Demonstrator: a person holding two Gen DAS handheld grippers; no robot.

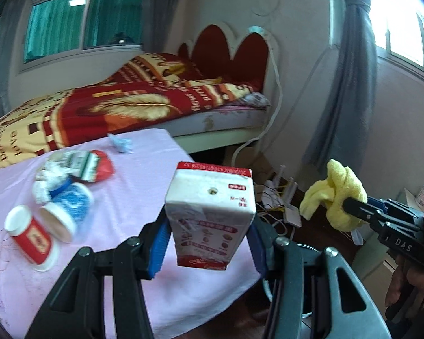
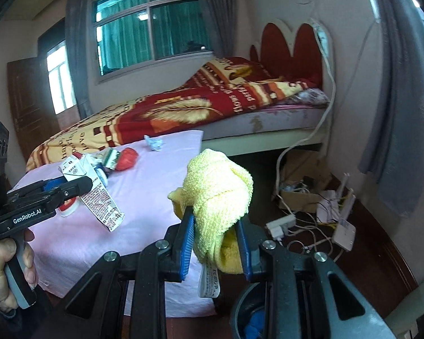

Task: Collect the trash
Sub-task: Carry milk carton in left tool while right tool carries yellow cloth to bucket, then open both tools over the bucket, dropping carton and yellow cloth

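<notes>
My left gripper (image 1: 207,244) is shut on a white and red milk carton (image 1: 209,212), held upright above the pink-clothed table's (image 1: 127,175) near corner. The right wrist view shows the same carton (image 2: 99,197) in the left gripper (image 2: 80,185), tilted. My right gripper (image 2: 216,240) is shut on a bunched yellow cloth (image 2: 220,186), seen from the left wrist view as the yellow cloth (image 1: 339,195) off the table's right side. On the table lie a red and white cup (image 1: 28,234), a blue and white cup (image 1: 67,212), crumpled paper (image 1: 48,180) and a red wrapper (image 1: 99,166).
A grey round bin (image 2: 237,310) with something blue inside sits below my right gripper. Cables, a power strip (image 2: 279,226) and a cardboard box (image 2: 299,197) clutter the floor to the right. A bed (image 2: 183,113) runs behind the table. A small blue-white scrap (image 1: 121,144) lies at the table's far edge.
</notes>
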